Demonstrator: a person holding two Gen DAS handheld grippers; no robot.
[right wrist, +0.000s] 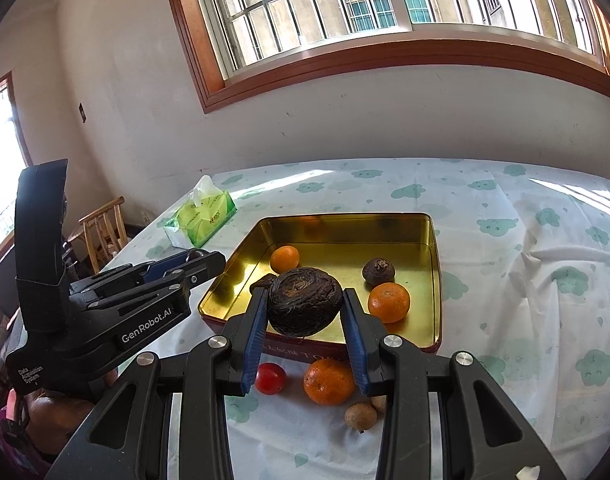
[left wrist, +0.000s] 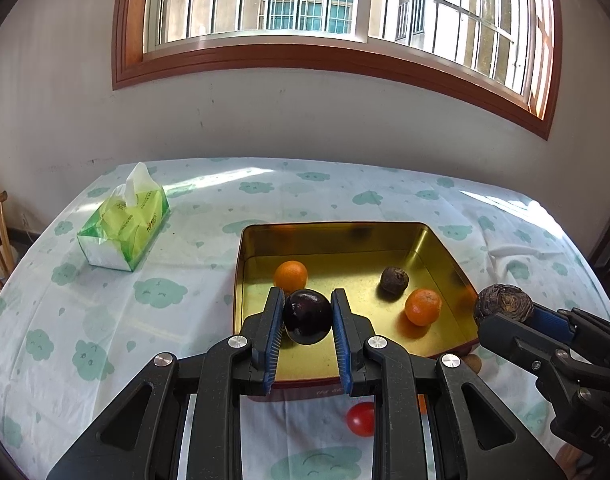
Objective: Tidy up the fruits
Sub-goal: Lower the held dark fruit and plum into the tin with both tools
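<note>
Cloud-printed tablecloth (left wrist: 105,320) is seen under a gold tin (left wrist: 249,248) holding two oranges (left wrist: 291,275); a smooth dark plum (left wrist: 308,317) is pinched by the left gripper (left wrist: 308,316) above the tin's near edge. From the right wrist, a wrinkled dark fruit (right wrist: 304,301) is clamped in the right gripper (right wrist: 304,312) over the tin's front wall, with a tomato (right wrist: 270,378) left on the cloth.

Gold tin (right wrist: 435,280) open above; middle floor bare between two oranges (right wrist: 388,302) and a dark fruit (right wrist: 378,271). Near approach crowded by loose fruit (right wrist: 329,382).

Gold tin (right wrist: 435,280) (open), two oranges (right wrist: 388,302) inside, wrinkled fruit (right wrist: 379,271)
</note>
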